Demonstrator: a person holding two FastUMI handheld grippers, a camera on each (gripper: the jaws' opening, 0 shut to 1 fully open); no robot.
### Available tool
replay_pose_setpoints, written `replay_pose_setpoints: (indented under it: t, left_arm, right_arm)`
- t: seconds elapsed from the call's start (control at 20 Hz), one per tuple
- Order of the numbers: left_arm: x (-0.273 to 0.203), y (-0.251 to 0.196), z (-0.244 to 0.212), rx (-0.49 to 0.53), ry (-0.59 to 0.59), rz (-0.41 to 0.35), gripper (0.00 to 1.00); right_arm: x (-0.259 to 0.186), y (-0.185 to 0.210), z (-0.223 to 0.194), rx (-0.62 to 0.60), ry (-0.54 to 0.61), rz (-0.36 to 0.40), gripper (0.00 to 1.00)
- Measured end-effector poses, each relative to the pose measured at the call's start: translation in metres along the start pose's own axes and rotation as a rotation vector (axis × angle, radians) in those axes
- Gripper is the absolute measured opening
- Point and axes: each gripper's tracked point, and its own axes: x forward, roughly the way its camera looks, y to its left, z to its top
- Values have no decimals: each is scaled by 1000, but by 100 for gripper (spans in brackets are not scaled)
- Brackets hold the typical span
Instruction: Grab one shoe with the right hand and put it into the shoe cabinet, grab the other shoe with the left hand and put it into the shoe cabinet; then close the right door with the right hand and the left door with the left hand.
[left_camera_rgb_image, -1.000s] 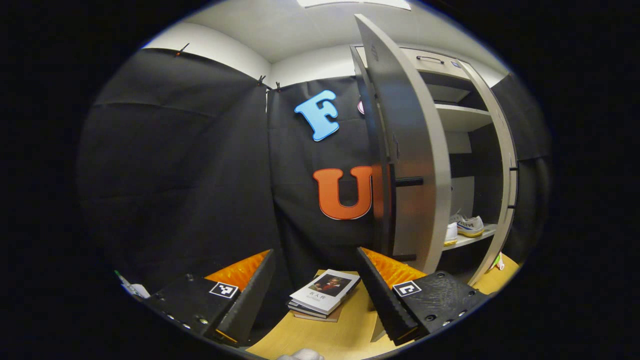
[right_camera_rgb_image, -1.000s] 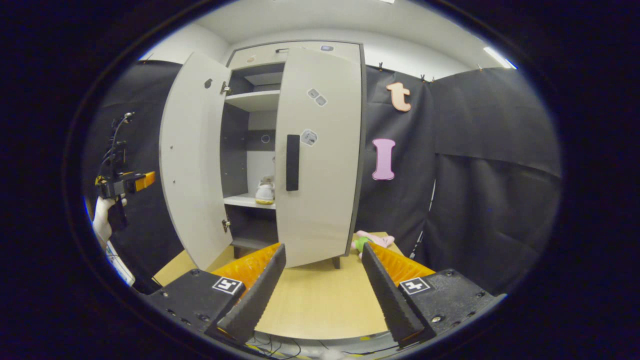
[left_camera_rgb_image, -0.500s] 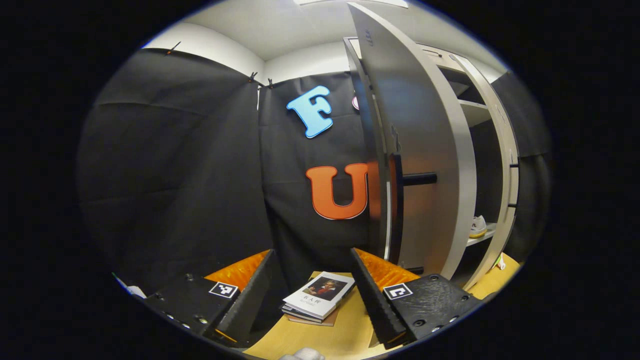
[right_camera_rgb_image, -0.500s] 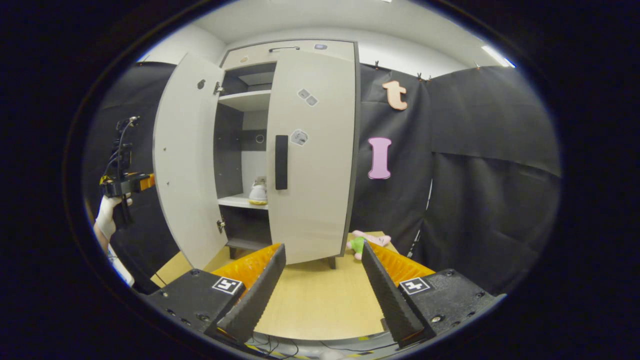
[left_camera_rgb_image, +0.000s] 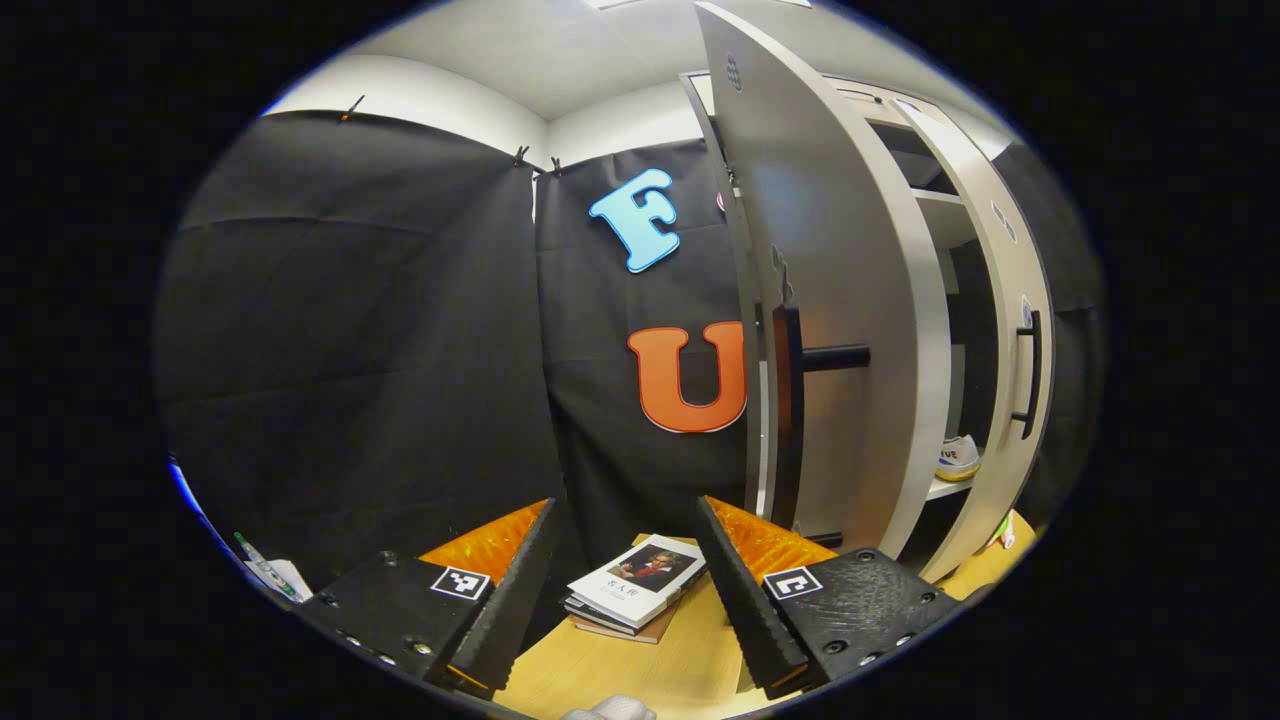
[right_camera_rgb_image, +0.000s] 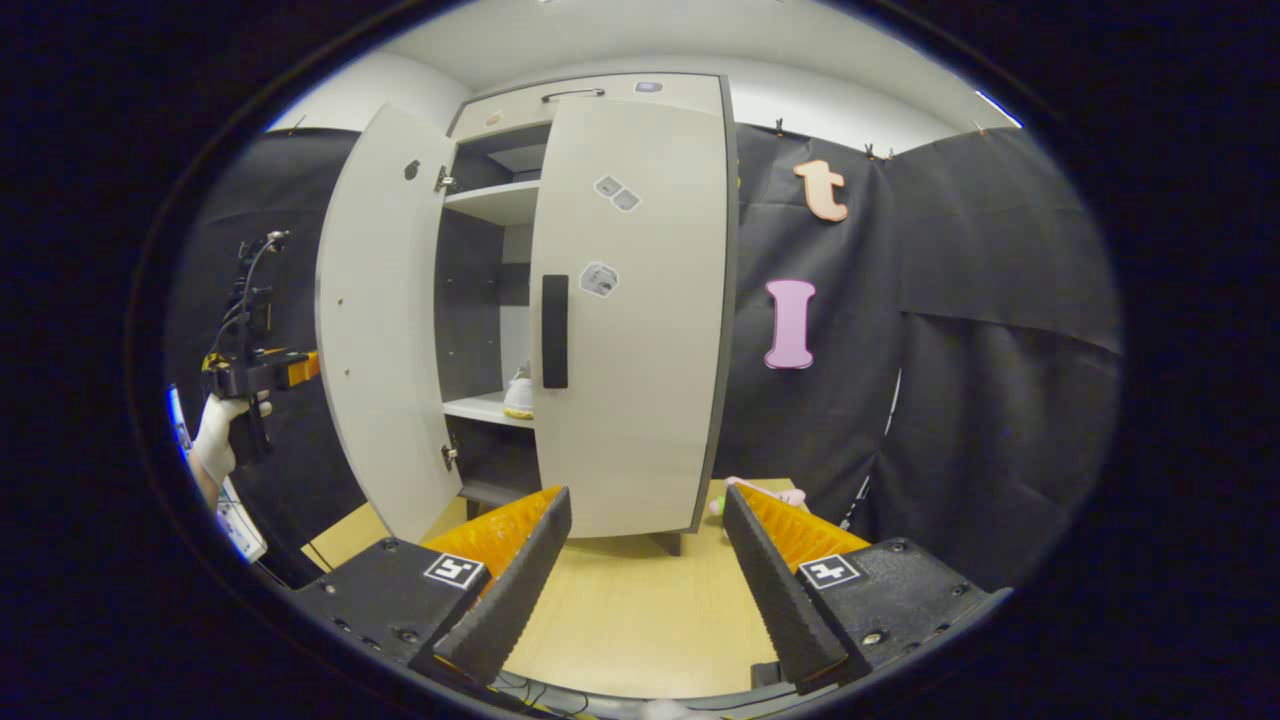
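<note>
The grey shoe cabinet (right_camera_rgb_image: 600, 95) stands at the back of the wooden table (right_camera_rgb_image: 640, 620). Its right door (right_camera_rgb_image: 630, 330) is almost shut and its left door (right_camera_rgb_image: 375, 320) hangs half open. A white shoe (right_camera_rgb_image: 519, 392) with a yellow sole rests on the lower shelf, partly hidden by the right door. In the left gripper view the shoe (left_camera_rgb_image: 958, 458) peeks past the left door (left_camera_rgb_image: 840, 300). My left gripper (left_camera_rgb_image: 625, 600) is open beside that door's outer face. My right gripper (right_camera_rgb_image: 645, 590) is open in front of the cabinet. The left gripper (right_camera_rgb_image: 262, 370), held by a gloved hand, appears far left.
A stack of books (left_camera_rgb_image: 635, 598) lies on the table (left_camera_rgb_image: 640, 675) left of the cabinet. A pink and green soft toy (right_camera_rgb_image: 752, 492) sits by the cabinet's right foot. Black cloth walls close the booth on both sides.
The left door has swung further toward shut, covering more of the shelves and shoe. The right gripper view has shifted slightly; the right door stays nearly shut.
</note>
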Motion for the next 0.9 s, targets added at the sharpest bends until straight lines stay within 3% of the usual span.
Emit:
replay_pose_setpoints:
  t: [0.15, 0.2, 0.25, 0.3, 0.35, 0.45, 0.5, 0.85, 0.9]
  left_arm:
    - [-8, -32, 2, -18, 8, -26, 84]
    - [-9, -43, 3, -19, 5, -40, 74]
    - [-10, -59, 4, -15, -5, -61, 94]
    - [-11, -74, 7, -18, -11, -85, 84]
    - [-9, -89, 9, -32, -7, -104, 84]
    - [-7, -111, 16, -60, -13, -130, 88]
    - [-4, -122, 18, -69, -16, -135, 98]
    - [-28, -143, 25, -40, -24, -164, 96]
    - [-34, -144, 24, -40, -21, -176, 100]
  right_arm:
    - [13, -16, 1, -4, 2, 32, 99]
    - [17, -20, 1, -3, 4, 44, 99]
    - [18, -24, 2, -3, 4, 54, 100]
    - [23, -30, 3, -3, -3, 57, 100]
    - [25, -34, 5, -3, -10, 64, 99]
    - [31, -41, 6, 1, -6, 76, 99]
    - [32, -41, 5, 5, -6, 83, 99]
    - [30, -40, 28, 16, -67, 79, 99]
    - [30, -37, 31, 20, -76, 79, 99]
